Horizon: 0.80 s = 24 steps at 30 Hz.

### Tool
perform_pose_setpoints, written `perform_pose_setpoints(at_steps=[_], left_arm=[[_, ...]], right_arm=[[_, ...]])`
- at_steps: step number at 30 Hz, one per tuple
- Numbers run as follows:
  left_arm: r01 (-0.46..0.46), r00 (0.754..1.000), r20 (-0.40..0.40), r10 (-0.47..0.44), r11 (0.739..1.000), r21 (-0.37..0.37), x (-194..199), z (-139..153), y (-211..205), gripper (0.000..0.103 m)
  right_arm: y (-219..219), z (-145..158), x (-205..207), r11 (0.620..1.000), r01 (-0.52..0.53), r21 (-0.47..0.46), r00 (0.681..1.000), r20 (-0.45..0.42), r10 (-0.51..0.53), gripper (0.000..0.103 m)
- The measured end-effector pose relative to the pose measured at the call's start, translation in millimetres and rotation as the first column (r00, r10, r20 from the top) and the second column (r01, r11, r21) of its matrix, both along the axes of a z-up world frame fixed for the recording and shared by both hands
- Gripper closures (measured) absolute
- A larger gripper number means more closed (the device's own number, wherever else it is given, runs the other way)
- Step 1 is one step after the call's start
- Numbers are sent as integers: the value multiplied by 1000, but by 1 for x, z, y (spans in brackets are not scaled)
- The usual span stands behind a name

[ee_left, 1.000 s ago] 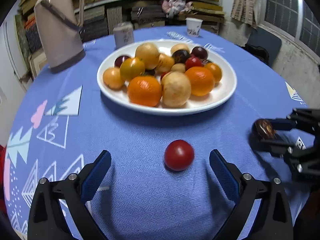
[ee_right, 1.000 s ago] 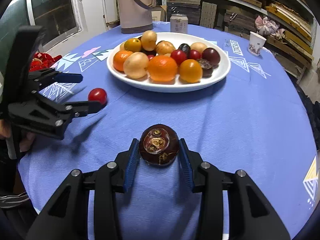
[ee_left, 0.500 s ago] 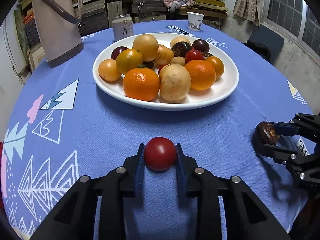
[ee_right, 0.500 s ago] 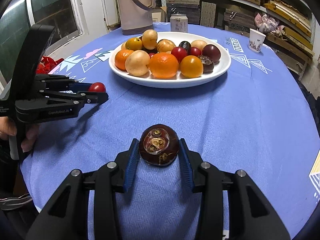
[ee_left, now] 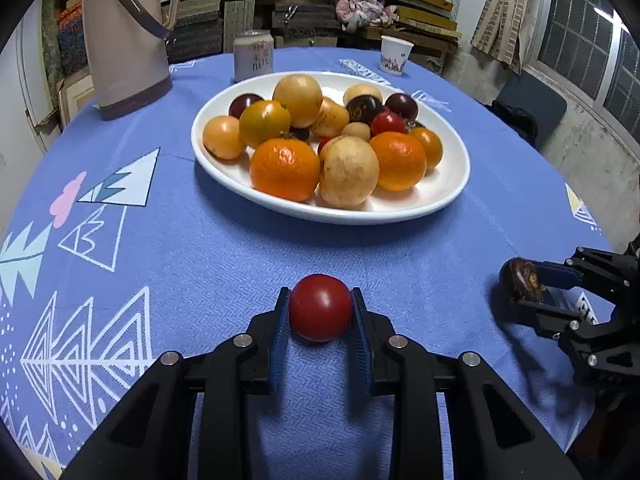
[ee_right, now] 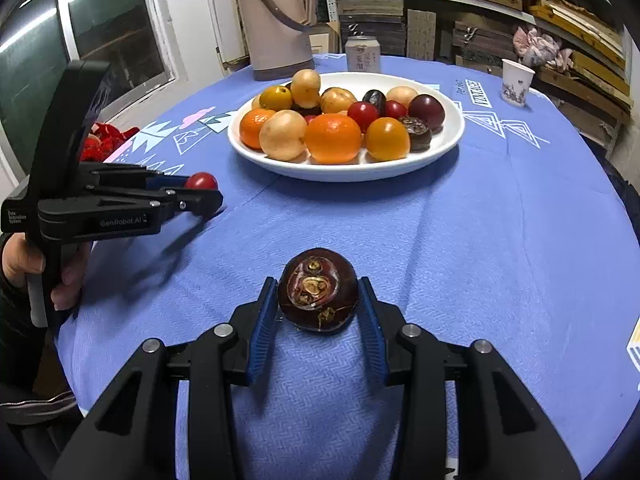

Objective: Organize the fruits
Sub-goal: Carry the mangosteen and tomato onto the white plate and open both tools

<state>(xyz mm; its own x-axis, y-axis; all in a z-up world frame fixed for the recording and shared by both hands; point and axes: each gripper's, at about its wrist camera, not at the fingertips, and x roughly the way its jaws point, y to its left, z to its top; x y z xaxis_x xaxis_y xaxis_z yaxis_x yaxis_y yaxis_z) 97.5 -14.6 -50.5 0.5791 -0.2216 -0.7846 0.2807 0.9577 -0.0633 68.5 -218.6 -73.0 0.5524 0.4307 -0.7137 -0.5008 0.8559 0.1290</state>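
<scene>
My left gripper (ee_left: 320,304) is shut on a small red tomato (ee_left: 321,307) just above the blue tablecloth, in front of the white plate (ee_left: 448,196) heaped with oranges, tomatoes and dark fruits. In the right wrist view that tomato (ee_right: 201,181) and the left gripper (ee_right: 200,196) show at the left, held by a person's hand (ee_right: 24,264). My right gripper (ee_right: 319,300) is shut on a dark brown round fruit (ee_right: 318,295) with a rough patch on top. The same fruit (ee_left: 522,278) in the right gripper (ee_left: 528,288) appears at the far right of the left wrist view.
A beige thermos jug (ee_left: 124,36), a drink can (ee_left: 253,55) and a paper cup (ee_left: 395,54) stand behind the plate. Shelves of stacked material fill the back wall. A window (ee_right: 80,40) lies left of the table, and red things (ee_right: 100,142) sit by the table's left edge.
My left gripper went from wide open around the red tomato to shut on it, then rose slightly with it. My right gripper kept its hold on the dark fruit.
</scene>
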Motion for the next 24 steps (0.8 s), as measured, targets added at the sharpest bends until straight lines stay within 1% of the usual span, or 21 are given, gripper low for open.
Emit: perform_pose_setpoints(at_steps=[2, 5, 8, 12, 13, 15, 18, 19, 21, 24], left_arm=[[9, 1000, 10, -9, 1000, 0, -3, 5, -2, 74], [29, 998, 48, -29, 1000, 10, -6, 22, -5, 74], [36, 996, 85, -36, 999, 0, -3, 41, -4, 74], [21, 989, 143, -23, 1000, 9, 15, 72, -4, 74], [21, 988, 151, -23, 1000, 13, 21, 78, -6, 74], [19, 986, 166, -21, 1000, 14, 37, 89, -10, 74], [6, 987, 159, -7, 1000, 4, 65, 96, -17, 74], [1, 988, 154, -1, 1000, 2, 74, 97, -20, 74], [-13, 990, 143, 13, 1000, -4, 92, 97, -24, 74], [-36, 992, 122, 38, 999, -22, 119, 93, -27, 74]], right_arm=[[-1, 4, -1, 1000, 1, -5, 1000, 8, -1, 63], [-5, 15, 0, 1000, 7, 3, 1000, 27, -7, 63], [-6, 35, 3, 1000, 5, 1, 998, 70, -5, 63], [-2, 65, 17, 1000, 2, 3, 989, 145, -3, 63], [-1, 76, 26, 1000, 3, 16, 987, 161, -5, 63], [3, 87, 40, 999, 4, 34, 985, 172, -10, 63], [12, 99, 72, 999, 24, 41, 982, 186, -32, 63], [16, 99, 88, 998, 36, 53, 984, 172, -44, 63], [23, 98, 108, 997, 43, 60, 987, 151, -51, 63], [30, 88, 141, 994, 68, 83, 991, 108, -77, 64]])
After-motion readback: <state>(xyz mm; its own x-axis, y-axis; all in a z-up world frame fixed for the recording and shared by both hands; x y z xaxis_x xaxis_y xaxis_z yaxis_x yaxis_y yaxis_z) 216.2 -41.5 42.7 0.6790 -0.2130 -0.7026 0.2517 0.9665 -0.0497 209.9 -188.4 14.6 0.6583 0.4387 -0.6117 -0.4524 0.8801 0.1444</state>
